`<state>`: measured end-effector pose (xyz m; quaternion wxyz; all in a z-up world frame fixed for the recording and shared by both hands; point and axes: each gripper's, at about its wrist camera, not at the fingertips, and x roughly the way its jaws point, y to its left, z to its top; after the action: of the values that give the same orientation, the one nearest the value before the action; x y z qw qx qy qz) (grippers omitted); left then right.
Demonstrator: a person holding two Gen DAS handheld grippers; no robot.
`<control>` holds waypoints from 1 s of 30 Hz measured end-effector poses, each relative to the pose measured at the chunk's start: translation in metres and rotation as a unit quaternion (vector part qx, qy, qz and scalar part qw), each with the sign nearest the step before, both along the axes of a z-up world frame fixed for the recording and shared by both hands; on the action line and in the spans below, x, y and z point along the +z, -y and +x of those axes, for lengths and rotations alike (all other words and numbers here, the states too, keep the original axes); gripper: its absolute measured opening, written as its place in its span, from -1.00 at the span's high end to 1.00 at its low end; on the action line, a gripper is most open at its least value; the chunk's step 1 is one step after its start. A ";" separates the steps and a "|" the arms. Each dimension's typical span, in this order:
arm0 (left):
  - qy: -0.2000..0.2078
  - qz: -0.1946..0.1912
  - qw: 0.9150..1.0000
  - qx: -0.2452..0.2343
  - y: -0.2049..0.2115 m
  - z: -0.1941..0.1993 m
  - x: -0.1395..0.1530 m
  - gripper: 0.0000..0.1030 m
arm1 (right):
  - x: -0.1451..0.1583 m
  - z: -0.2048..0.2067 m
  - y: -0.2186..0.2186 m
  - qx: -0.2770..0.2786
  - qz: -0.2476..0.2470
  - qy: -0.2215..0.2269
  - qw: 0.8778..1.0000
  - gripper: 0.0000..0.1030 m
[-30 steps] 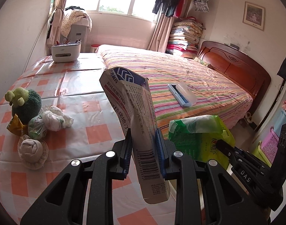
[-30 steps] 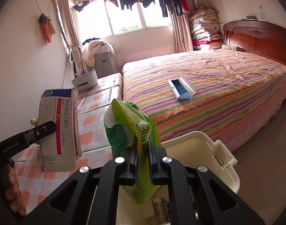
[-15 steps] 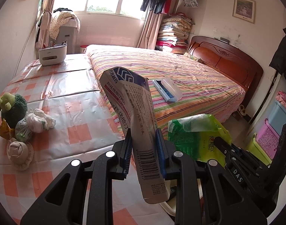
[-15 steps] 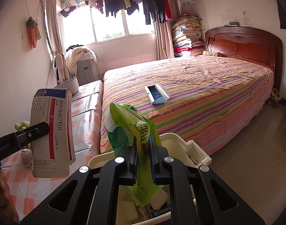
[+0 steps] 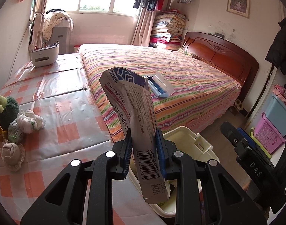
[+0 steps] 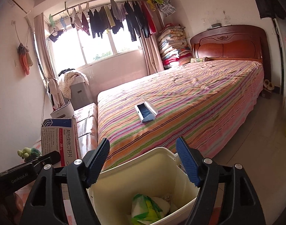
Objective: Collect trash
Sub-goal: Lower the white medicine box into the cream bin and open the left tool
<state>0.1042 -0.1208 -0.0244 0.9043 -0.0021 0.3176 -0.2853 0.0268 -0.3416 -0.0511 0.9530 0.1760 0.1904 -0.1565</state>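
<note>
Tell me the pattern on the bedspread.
Multicoloured stripes on the bedspread, clearest in the right wrist view.

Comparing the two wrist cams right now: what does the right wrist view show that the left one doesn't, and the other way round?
Only the right wrist view looks down into the bin, where the green wrapper lies, below the right gripper, whose jaws are opening with nothing between them. Only the left wrist view shows the plush toys and tied plastic bags on the checked table, and the barcode side of the box. Both show the cream bin, the medicine box clamped in the left gripper, and the striped bed.
</note>
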 end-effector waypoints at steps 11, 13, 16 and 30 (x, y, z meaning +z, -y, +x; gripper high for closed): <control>0.000 0.011 1.000 -0.028 0.017 -0.003 -0.005 0.53 | 0.006 -0.008 0.005 -0.012 0.013 0.025 1.000 -0.39; 0.002 0.017 0.999 -0.036 0.021 -0.004 -0.007 0.53 | 0.006 -0.008 0.006 -0.012 0.014 0.025 1.000 -0.39; 0.002 0.024 0.999 -0.046 0.028 -0.005 -0.011 0.52 | 0.006 -0.009 0.006 -0.013 0.016 0.029 0.999 -0.38; 0.008 0.044 0.996 -0.081 0.048 -0.015 -0.018 0.50 | 0.004 -0.015 0.007 -0.017 0.016 0.032 0.999 -0.39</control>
<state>0.0895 -0.1684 -0.0420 0.8799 0.0656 0.3215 -0.3437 0.0115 -0.3486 -0.0475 0.9530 0.1988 0.1594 -0.1636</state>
